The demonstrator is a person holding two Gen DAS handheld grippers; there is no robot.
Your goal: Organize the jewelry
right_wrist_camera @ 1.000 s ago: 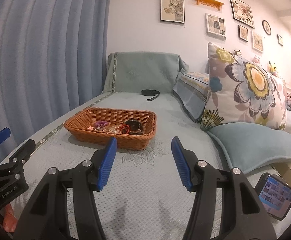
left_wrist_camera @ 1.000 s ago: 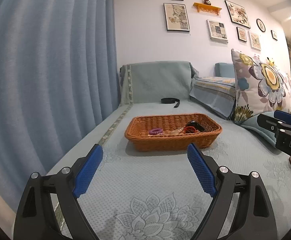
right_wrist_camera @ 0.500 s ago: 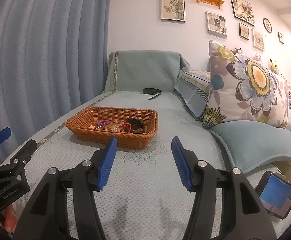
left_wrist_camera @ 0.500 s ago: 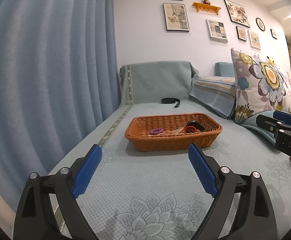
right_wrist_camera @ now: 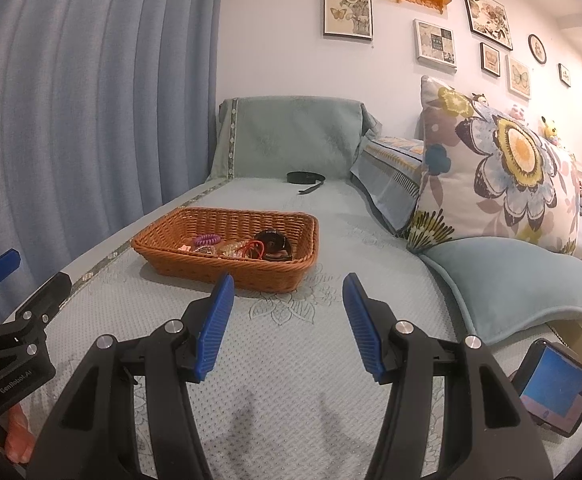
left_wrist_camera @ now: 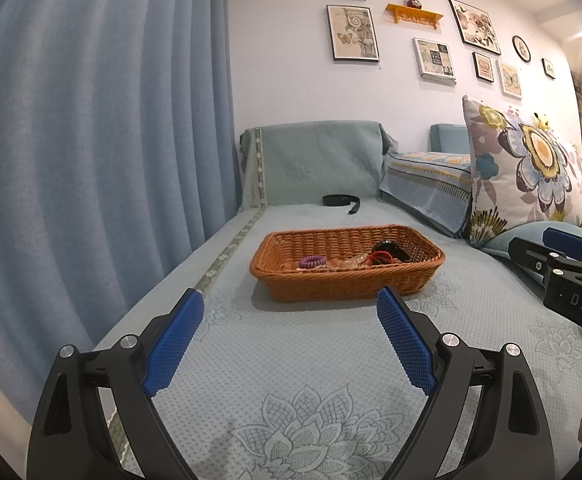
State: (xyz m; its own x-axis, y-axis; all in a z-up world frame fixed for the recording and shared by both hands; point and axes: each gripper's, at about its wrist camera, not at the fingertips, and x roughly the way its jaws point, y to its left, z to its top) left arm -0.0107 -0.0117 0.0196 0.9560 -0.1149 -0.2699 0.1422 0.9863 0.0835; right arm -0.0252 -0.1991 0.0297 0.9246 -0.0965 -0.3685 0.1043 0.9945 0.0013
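Note:
An orange wicker basket (left_wrist_camera: 347,280) (right_wrist_camera: 195,256) rests on the pale green couch cover. Inside lie a purple spiral hair tie (left_wrist_camera: 312,261) (right_wrist_camera: 206,239), a red cord piece (left_wrist_camera: 379,257) (right_wrist_camera: 256,246), a dark round item (left_wrist_camera: 391,249) (right_wrist_camera: 273,240) and some pale beaded pieces. My left gripper (left_wrist_camera: 290,307) hovers short of the basket's near wall, jaws wide apart with nothing between them. My right gripper (right_wrist_camera: 288,290) is also open and empty, near the basket's right corner. Each gripper shows at the edge of the other's view.
A black strap (left_wrist_camera: 341,201) (right_wrist_camera: 306,178) lies farther back on the couch. A flowered pillow (right_wrist_camera: 503,168) and a plain blue cushion (right_wrist_camera: 523,276) stand to the right. A phone with a lit screen (right_wrist_camera: 553,390) sits at the lower right. A blue curtain (left_wrist_camera: 91,140) hangs on the left.

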